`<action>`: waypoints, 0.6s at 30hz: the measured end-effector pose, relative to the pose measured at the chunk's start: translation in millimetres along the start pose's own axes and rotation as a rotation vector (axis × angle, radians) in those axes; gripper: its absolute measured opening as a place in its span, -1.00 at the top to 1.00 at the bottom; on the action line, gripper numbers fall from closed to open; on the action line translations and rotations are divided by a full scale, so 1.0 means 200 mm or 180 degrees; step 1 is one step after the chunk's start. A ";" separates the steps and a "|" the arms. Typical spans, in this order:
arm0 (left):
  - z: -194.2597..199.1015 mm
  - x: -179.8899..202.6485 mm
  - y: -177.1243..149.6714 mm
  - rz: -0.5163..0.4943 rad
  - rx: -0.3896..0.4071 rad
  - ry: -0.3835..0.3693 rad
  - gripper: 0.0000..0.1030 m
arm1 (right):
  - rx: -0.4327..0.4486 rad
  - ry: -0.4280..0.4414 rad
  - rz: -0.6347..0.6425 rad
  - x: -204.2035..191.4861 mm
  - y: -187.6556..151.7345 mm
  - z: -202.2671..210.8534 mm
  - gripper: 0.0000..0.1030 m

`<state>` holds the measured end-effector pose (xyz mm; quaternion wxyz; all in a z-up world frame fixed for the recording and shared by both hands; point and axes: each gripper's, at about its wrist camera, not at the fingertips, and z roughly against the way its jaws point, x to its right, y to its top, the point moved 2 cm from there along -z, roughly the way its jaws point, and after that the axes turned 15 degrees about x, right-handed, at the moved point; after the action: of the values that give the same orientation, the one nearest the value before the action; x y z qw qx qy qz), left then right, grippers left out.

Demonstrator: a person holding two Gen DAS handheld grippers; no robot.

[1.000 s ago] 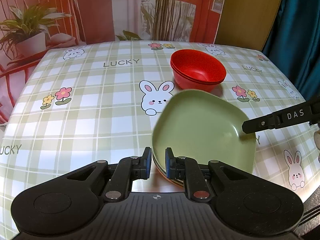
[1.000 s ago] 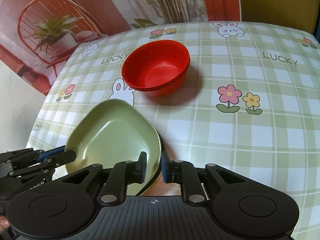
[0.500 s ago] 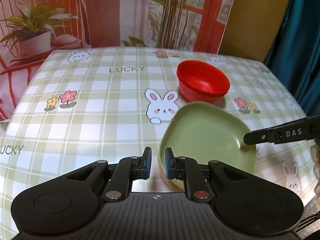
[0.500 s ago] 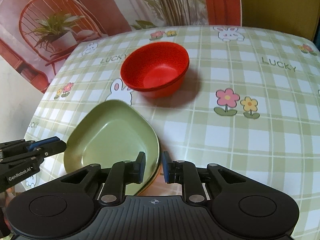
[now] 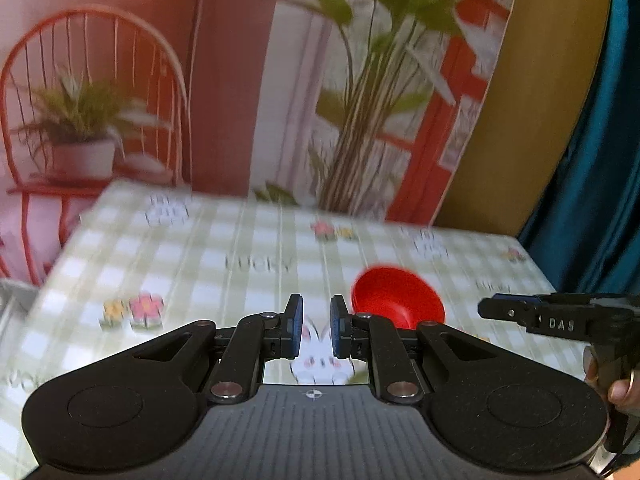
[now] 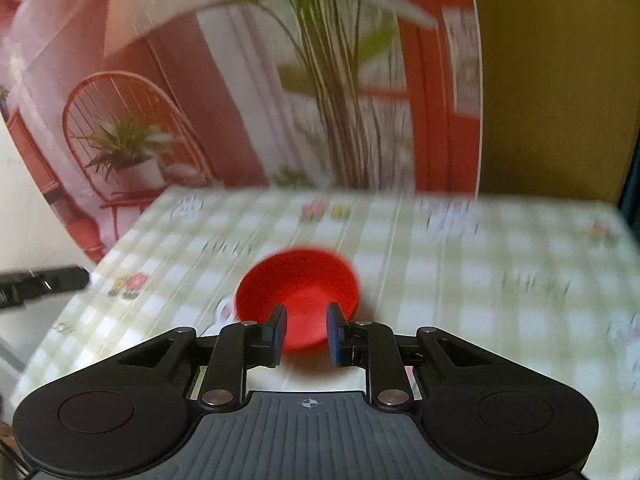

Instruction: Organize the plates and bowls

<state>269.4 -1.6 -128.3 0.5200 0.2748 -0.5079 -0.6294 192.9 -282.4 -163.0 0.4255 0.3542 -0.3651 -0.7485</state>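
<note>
The stacked red bowls (image 5: pixel 398 304) sit on the checked tablecloth (image 5: pixel 208 264), right of centre; in the right wrist view the red bowls (image 6: pixel 298 286) lie straight ahead. My left gripper (image 5: pixel 316 330) is slightly open and empty, raised above the table. My right gripper (image 6: pixel 306 334) is slightly open and empty, pulled back from the bowls; it also shows in the left wrist view (image 5: pixel 520 314). Only a sliver of the green plate (image 5: pixel 360 377) shows below my left fingers. Both views are motion-blurred.
A printed backdrop with a red chair and potted plants (image 5: pixel 80 136) stands behind the table. A teal curtain (image 5: pixel 600 160) hangs at the right. The table's far edge (image 6: pixel 320 190) runs along the backdrop.
Both grippers have let go of the green plate and pulled back and up. The views have tilted upward, so the plate stack has dropped out of sight.
</note>
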 end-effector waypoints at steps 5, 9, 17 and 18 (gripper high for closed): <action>-0.06 -0.01 0.08 0.0130 0.0193 0.0092 0.70 | 0.0169 -0.0040 0.0024 0.06 0.04 -0.06 0.57; -0.16 -0.01 0.07 0.0174 0.0215 0.0129 0.70 | 0.0146 -0.0025 -0.0113 0.09 0.01 -0.13 0.55; -0.41 0.12 -0.07 -0.0012 -0.0140 -0.0191 0.40 | -0.0027 -0.0042 -0.0320 0.15 -0.13 -0.27 0.54; -0.44 0.13 -0.09 -0.0016 -0.0216 -0.0187 0.40 | -0.0029 -0.0057 -0.0357 0.16 -0.14 -0.28 0.54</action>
<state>332.0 -57.6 -169.5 0.5123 0.2396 -0.5006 -0.6554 216.9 -314.3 -221.3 0.3812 0.3655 -0.3451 -0.7759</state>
